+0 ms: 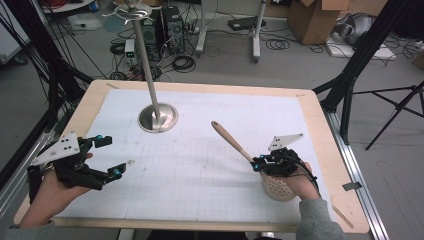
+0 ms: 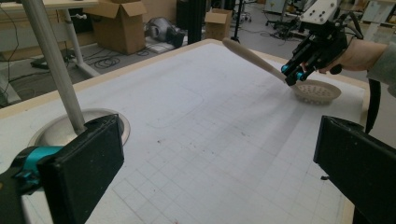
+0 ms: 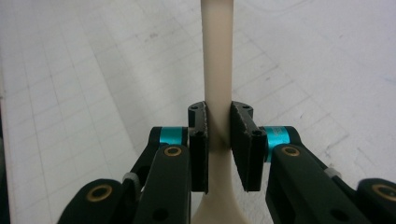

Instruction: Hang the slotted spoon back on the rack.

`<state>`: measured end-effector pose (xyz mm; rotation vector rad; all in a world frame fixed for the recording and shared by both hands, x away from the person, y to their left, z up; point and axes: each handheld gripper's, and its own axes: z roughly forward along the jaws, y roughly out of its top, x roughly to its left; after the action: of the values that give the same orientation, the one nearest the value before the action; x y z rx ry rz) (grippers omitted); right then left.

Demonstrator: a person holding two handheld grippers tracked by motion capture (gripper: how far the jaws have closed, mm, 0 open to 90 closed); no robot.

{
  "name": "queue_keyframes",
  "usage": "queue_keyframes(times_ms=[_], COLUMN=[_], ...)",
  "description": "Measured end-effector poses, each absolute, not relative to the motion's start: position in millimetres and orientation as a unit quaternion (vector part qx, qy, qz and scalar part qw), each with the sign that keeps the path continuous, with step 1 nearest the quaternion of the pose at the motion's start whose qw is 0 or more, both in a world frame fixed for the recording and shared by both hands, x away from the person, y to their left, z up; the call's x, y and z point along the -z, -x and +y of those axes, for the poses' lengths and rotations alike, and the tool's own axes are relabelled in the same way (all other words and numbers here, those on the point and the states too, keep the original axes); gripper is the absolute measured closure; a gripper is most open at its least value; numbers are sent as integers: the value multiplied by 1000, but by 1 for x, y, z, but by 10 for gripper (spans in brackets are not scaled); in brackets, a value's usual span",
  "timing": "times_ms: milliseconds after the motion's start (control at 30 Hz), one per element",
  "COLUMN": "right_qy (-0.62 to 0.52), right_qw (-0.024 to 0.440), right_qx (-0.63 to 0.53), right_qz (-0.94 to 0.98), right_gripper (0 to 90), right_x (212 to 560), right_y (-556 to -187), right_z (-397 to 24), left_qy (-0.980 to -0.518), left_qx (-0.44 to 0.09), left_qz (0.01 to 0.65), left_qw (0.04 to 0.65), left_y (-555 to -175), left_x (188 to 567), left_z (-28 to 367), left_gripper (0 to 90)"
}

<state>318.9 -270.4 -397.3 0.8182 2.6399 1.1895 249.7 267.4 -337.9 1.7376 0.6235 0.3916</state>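
Tongs on the right are clamped on the handle of a cream slotted spoon, low on the handle just above the perforated bowl. In the right gripper view the two black pads press the pale handle from both sides, and the handle runs straight up between them. From the high view the spoon's bowl sits at the near right part of the table, under the person's right hand, while the handle slants up and away toward the middle of the table. The left gripper view shows the bowl low against the white gridded mat; whether it touches the mat or hangs just above it I cannot quite tell.

The left tongs stand wide apart with nothing between them, held near the left edge of the table by the left hand. Their own view shows the two black jaws far apart at the bottom corners, with bare mat between.

A metal stand with a round base and a tall slanting pole rests on the far left part of the mat, well apart from the spoon.
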Motion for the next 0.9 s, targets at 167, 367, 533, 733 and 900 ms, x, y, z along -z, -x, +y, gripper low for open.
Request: queue_keyframes(times_ms=[167, 367, 533, 733, 900], right_qy=[-271, -265, -252, -255, -253], right_qw=[72, 69, 70, 78, 84], right_qx=[-421, -424, -426, -442, -453], right_qz=[863, 863, 866, 856, 851], right_gripper=[777, 777, 777, 777, 777], right_x=[392, 389, 386, 378, 371], right_y=[-318, -316, -315, -312, -310], right_z=[-274, -273, -270, -270, -269], left_qy=[-745, -745, -744, -742, -740], left_qx=[-168, -168, -168, -169, -172], left_qz=[268, 268, 269, 269, 270], left_qw=[587, 587, 588, 591, 592], left_y=[-250, -249, -250, -249, -249], left_x=[338, 337, 337, 336, 335], left_z=[268, 268, 269, 270, 273], left_gripper=[20, 20, 20, 20, 20])
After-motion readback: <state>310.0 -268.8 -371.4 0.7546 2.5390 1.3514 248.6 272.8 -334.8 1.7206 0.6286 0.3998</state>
